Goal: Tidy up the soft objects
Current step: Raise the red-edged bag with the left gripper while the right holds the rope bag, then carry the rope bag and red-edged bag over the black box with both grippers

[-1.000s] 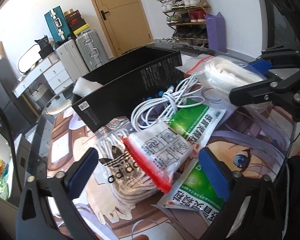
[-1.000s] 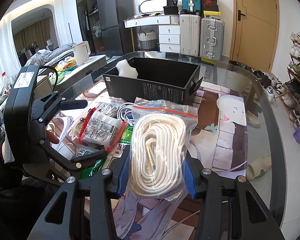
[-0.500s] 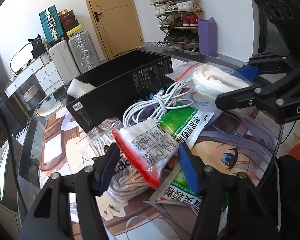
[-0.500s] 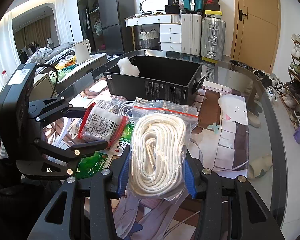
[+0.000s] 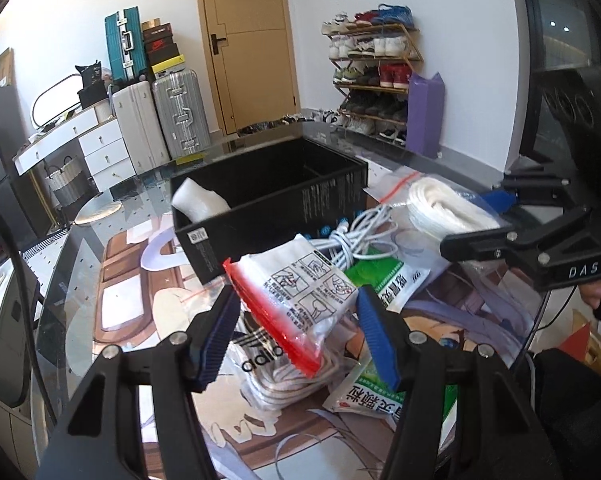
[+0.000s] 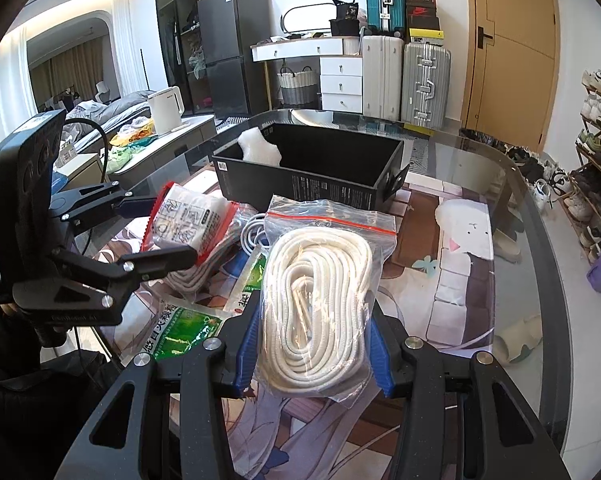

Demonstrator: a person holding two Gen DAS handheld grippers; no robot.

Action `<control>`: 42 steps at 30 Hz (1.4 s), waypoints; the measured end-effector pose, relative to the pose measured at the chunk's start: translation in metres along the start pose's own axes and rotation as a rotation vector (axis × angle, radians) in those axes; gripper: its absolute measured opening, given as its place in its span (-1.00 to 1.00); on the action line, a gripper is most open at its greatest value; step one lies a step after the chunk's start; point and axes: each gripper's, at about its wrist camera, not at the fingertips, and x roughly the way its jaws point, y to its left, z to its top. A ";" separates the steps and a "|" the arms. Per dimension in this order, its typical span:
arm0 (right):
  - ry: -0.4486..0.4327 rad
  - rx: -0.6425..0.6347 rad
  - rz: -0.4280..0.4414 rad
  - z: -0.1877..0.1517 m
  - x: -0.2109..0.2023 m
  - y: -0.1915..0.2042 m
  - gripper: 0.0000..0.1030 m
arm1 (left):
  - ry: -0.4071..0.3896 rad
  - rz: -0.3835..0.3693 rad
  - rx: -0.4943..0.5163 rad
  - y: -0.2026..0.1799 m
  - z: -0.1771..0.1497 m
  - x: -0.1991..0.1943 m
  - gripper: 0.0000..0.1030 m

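Both tools gripping bagged soft goods above the glass-topped desk point(image 6: 512, 208).

Left tool point(image 5: 296, 334), tilted downward, has its blue pads pressed on a red-zipped clear bag of white printed packets point(image 5: 300, 292), lifted off the pile. Right tool point(image 6: 314, 346), angled more steeply down, clamps a clear zip bag of coiled white rope point(image 6: 320, 300). Behind both sits an open black cardboard box point(image 6: 320, 176).

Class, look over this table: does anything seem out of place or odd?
Yes. The black box holds only a white foam piece, while the cable, green packets and adidas bag lie heaped outside it.
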 end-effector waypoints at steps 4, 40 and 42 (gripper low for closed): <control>-0.018 -0.004 0.001 0.002 -0.003 0.002 -0.09 | -0.008 0.003 -0.025 0.004 0.005 -0.003 0.16; -0.193 0.029 -0.016 0.069 -0.022 -0.002 -0.09 | -0.105 0.072 -0.107 0.050 0.060 0.004 0.17; -0.196 0.032 -0.017 0.073 -0.021 -0.003 -0.09 | -0.109 0.076 -0.107 0.051 0.063 0.005 0.17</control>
